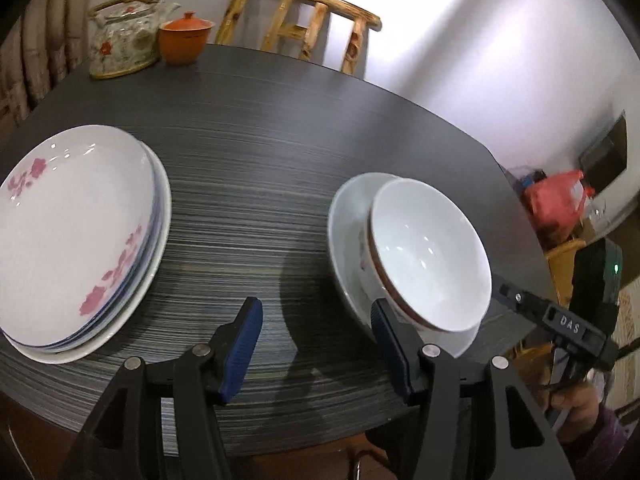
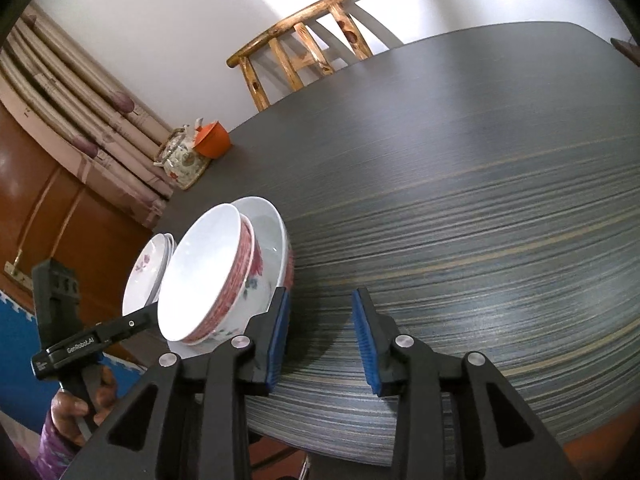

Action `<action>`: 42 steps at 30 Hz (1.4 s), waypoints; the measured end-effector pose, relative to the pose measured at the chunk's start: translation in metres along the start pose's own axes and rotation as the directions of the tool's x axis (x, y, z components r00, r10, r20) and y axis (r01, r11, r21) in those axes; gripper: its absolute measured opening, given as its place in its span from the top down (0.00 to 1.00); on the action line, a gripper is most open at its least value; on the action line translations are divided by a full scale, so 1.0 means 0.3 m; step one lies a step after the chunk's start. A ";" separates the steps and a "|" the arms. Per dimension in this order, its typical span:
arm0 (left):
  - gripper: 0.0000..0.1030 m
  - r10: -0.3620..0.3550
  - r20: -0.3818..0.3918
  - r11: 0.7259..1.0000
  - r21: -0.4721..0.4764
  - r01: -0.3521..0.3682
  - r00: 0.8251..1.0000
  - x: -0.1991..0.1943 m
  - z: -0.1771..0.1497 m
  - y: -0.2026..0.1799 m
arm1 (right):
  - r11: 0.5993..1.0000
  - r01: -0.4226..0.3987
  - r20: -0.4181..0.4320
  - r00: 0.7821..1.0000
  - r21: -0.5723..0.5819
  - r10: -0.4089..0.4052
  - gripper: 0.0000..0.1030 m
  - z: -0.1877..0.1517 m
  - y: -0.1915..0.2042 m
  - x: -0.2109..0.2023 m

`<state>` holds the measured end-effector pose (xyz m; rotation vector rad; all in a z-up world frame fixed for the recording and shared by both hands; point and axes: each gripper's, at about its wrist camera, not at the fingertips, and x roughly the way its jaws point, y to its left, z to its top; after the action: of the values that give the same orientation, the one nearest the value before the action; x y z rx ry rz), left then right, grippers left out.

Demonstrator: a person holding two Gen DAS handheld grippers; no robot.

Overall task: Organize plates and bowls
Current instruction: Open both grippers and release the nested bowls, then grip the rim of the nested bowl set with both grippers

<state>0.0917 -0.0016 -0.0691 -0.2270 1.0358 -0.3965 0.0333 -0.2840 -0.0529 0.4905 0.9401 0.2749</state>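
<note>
Glossy round bowl (image 1: 430, 256) nested in a wider bowl (image 1: 348, 220) on streaked desk (image 1: 260, 184); left claw (image 1: 316, 344) and right claw (image 2: 320, 340) apart, empty, flanking them.

Both wrist views low, near table (image 1: 280, 140), sharing bowls (image 1: 428, 248)

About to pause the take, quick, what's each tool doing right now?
Left tool: open, holding nothing, beside the small bowl.
Right tool: open, holding nothing, over the table.

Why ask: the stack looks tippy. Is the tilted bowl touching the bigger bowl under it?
Touching. In the right wrist view the tilted bowl leans inside the bigger bowl, its patterned side resting on the rim with no gap.
</note>
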 end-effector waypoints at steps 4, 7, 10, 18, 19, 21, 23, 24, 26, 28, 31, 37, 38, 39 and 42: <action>0.44 -0.010 -0.011 1.000 -0.001 0.010 1.000 0.012 0.005 0.005 | 1.000 -0.007 -0.003 1.000 -0.009 0.007 0.69 0.002 0.016 0.002; 0.44 -0.017 -0.013 1.000 0.000 0.017 1.000 0.016 0.010 0.008 | 1.000 -0.005 -0.007 1.000 -0.027 0.005 0.69 0.010 0.027 0.003; 0.44 -0.011 -0.011 1.000 0.014 0.011 1.000 0.012 0.006 0.004 | 1.000 -0.027 -0.017 1.000 -0.014 0.026 0.69 0.021 0.025 0.014; 0.43 -0.012 -0.033 1.000 0.018 0.013 0.999 0.035 0.025 0.007 | 0.999 -0.051 -0.072 0.996 -0.019 0.049 0.69 0.049 0.038 0.075; 0.43 -0.013 -0.036 1.000 0.016 0.014 0.999 0.037 0.028 0.008 | 0.998 -0.058 -0.082 0.995 -0.013 0.057 0.69 0.053 0.039 0.085; 0.43 -0.012 -0.045 1.000 0.016 0.013 0.999 0.047 0.037 0.009 | 0.998 -0.061 -0.097 0.993 -0.008 0.060 0.69 0.056 0.042 0.103; 0.43 0.003 -0.053 1.000 0.028 -0.001 0.999 0.059 0.049 0.005 | 0.999 -0.054 -0.109 0.993 -0.004 0.053 0.69 0.062 0.041 0.121; 0.43 0.012 -0.056 0.999 0.036 -0.010 0.998 0.062 0.049 -0.001 | 0.999 -0.054 -0.116 0.992 -0.001 0.054 0.69 0.064 0.038 0.126; 0.43 0.031 -0.064 0.997 0.066 -0.027 0.998 0.074 0.059 -0.010 | 0.998 -0.057 -0.126 0.990 0.004 0.057 0.69 0.068 0.032 0.138; 0.43 0.030 -0.072 0.998 0.063 -0.026 0.997 0.087 0.065 -0.006 | 0.998 -0.061 -0.131 0.989 0.011 0.062 0.69 0.074 0.026 0.143; 0.43 -0.003 -0.071 1.000 0.025 0.004 0.997 0.099 0.067 0.019 | 0.998 -0.057 -0.134 0.989 0.008 0.057 0.69 0.084 0.025 0.153; 0.75 -0.034 -0.039 0.998 0.058 0.036 0.999 0.095 0.065 -0.006 | 0.998 -0.062 -0.135 0.989 0.012 0.064 0.69 0.092 0.018 0.160; 0.84 -0.031 -0.039 0.996 0.077 0.034 0.999 0.096 0.068 -0.022 | 0.998 -0.062 -0.134 0.989 0.014 0.064 0.69 0.092 0.016 0.162; 0.85 -0.016 -0.039 0.995 0.095 0.019 0.999 0.095 0.067 -0.038 | 0.998 -0.061 -0.134 0.989 0.013 0.062 0.69 0.092 0.016 0.164; 0.85 -0.009 -0.034 0.996 0.094 0.012 0.999 0.099 0.068 -0.037 | 0.999 -0.047 -0.130 0.990 -0.004 0.046 0.69 0.093 0.023 0.167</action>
<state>0.1204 -0.0244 -0.0783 -0.1417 1.0467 -0.4588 0.0845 -0.2643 -0.0706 0.4925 1.0546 0.3555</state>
